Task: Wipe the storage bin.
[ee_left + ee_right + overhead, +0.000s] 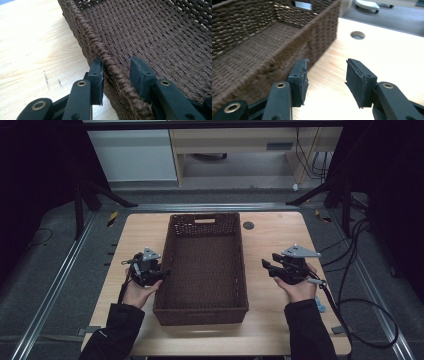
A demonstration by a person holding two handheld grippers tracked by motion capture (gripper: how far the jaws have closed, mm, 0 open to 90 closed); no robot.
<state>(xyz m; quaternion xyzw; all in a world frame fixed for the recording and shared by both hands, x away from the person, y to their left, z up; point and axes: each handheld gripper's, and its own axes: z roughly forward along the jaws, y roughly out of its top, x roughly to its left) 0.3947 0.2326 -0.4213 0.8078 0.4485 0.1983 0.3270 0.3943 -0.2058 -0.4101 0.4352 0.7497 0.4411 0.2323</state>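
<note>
Left tongs [116,72] straddle the basket [150,37] rim, not clamped; right tongs [327,80] gape beside it.

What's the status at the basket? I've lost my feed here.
Left gripper astride the basket rim, one pad touching, not clamped. Right gripper open, off the basket over bare table. Nothing in the way.

text: none legible | labels: none | numbers: none
</note>
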